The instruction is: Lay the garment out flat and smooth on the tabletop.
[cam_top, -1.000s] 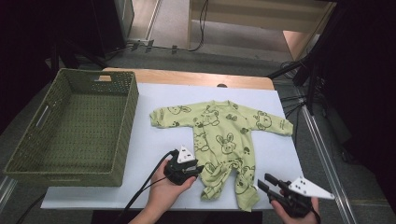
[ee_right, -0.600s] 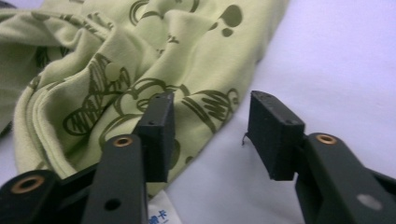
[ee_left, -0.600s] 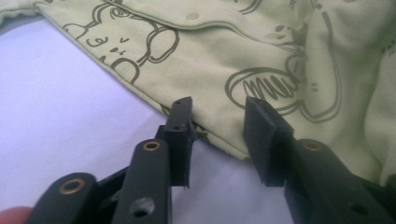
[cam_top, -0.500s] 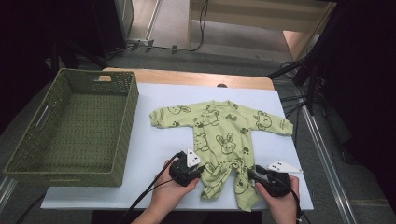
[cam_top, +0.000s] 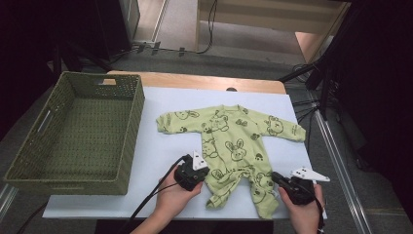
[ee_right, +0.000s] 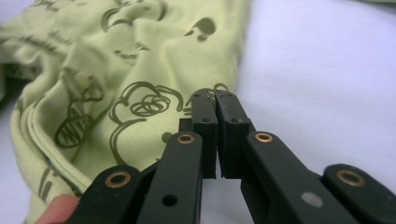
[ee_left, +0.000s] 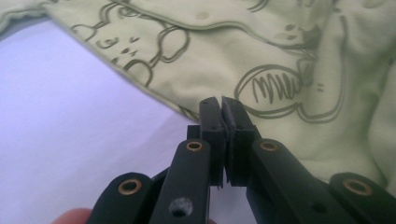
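At the near edge of the table, the person's left hand [cam_top: 171, 199] and right hand [cam_top: 306, 210] each held a black two-jaw tool at the foot end of the pale green baby sleepsuit printed with dark animal outlines [cam_top: 234, 141]. The left gripper [cam_top: 203, 175] sat against the outer side of one leg and the right gripper [cam_top: 275, 178] against the outer side of the other, probably so that the garment could be lifted evenly from both sides. In the left gripper view, the left gripper [ee_left: 222, 106] had its jaws brought together, having just been closing, and the sleepsuit's hem [ee_left: 154, 91] ran in at their tips, so a thin fold of cloth appeared to be pinched there. In the right gripper view, the right gripper [ee_right: 215, 99] stood the same way, its jaws newly closed and pressed together over the sleepsuit's side edge [ee_right: 140, 70]. Beyond the tools the sleepsuit lay flat and face up on the white table cover [cam_top: 156, 156], sleeves spread wide and neck pointing away, which left its legs nearest and easiest to reach. Farther to the left stood the olive green woven rectangular basket [cam_top: 132, 126], empty, likely waiting to receive the garment. At the far side a strip of bare wooden tabletop [cam_top: 195, 81] showed.
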The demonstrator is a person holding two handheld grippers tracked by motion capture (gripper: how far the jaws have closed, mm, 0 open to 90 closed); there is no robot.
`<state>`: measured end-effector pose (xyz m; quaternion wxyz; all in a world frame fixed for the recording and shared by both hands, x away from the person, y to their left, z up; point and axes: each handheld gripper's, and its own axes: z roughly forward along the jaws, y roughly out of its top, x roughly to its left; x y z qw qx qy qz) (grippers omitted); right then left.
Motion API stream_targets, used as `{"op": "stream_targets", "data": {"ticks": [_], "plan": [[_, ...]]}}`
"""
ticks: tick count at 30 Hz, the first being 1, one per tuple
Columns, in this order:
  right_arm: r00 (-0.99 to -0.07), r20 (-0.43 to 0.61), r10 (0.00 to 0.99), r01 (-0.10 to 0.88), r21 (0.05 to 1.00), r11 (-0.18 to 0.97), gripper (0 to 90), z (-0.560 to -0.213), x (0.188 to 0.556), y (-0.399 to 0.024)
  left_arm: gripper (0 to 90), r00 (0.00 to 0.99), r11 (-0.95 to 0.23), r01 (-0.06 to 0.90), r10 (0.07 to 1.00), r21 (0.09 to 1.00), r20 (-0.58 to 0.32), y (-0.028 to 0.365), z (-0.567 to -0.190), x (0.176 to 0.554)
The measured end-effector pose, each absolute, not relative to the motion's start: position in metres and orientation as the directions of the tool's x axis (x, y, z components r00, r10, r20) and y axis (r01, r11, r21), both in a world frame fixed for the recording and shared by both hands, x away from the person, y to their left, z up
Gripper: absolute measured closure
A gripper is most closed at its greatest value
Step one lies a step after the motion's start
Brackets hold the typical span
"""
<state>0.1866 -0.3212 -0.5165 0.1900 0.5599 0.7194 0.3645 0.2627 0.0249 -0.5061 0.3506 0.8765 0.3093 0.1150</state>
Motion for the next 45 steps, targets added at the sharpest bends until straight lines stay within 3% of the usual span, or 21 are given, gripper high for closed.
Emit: {"op": "stream_targets", "data": {"ticks": [8, 12, 17, 19, 21, 24, 28, 37, 45], "plan": [[-0.256, 0.101, 0.961, 0.667, 0.739, 0.1, 86.0, -0.518, 0.191, -0.336, 88.0, 0.742, -0.525, 0.488, 0.67, 0.697, -0.014, 0.047, -0.499, 0.281], [-0.254, 0.103, 0.962, 0.675, 0.731, 0.101, 84.5, -0.52, 0.193, -0.333, 87.3, 0.757, -0.51, 0.491, 0.651, 0.706, -0.057, 0.05, -0.504, 0.283], [-0.246, 0.141, 0.959, 0.631, 0.775, 0.048, 57.9, -0.511, 0.187, -0.333, 70.1, 0.74, -0.42, 0.506, 0.66, 0.754, -0.128, 0.066, -0.495, 0.28], [-0.266, 0.136, 0.954, 0.596, 0.801, 0.052, 59.1, -0.503, 0.181, -0.329, 67.5, 0.741, -0.399, 0.502, 0.656, 0.767, -0.144, 0.073, -0.49, 0.276], [-0.304, 0.12, 0.945, 0.565, 0.821, 0.077, 66.1, -0.494, 0.177, -0.32, 68.1, 0.751, -0.389, 0.498, 0.64, 0.775, -0.161, 0.078, -0.486, 0.27], [-0.37, 0.1, 0.924, 0.531, 0.839, 0.122, 78.4, -0.482, 0.172, -0.302, 79.6, 0.784, -0.417, 0.478, 0.599, 0.773, -0.162, 0.079, -0.485, 0.258], [-0.458, 0.103, 0.883, 0.514, 0.841, 0.168, 88.0, -0.475, 0.172, -0.272, 89.5, 0.808, -0.442, 0.475, 0.562, 0.761, -0.177, 0.078, -0.489, 0.244], [-0.594, 0.115, 0.796, 0.52, 0.81, 0.271, 88.1, -0.482, 0.19, -0.202, 89.7, 0.833, -0.474, 0.476, 0.513, 0.741, -0.207, 0.065, -0.505, 0.222], [-0.694, 0.211, 0.688, 0.525, 0.803, 0.283, 79.1, -0.494, 0.164, -0.167, 89.2, 0.823, -0.444, 0.476, 0.53, 0.759, -0.206, 0.081, -0.501, 0.217]]}}
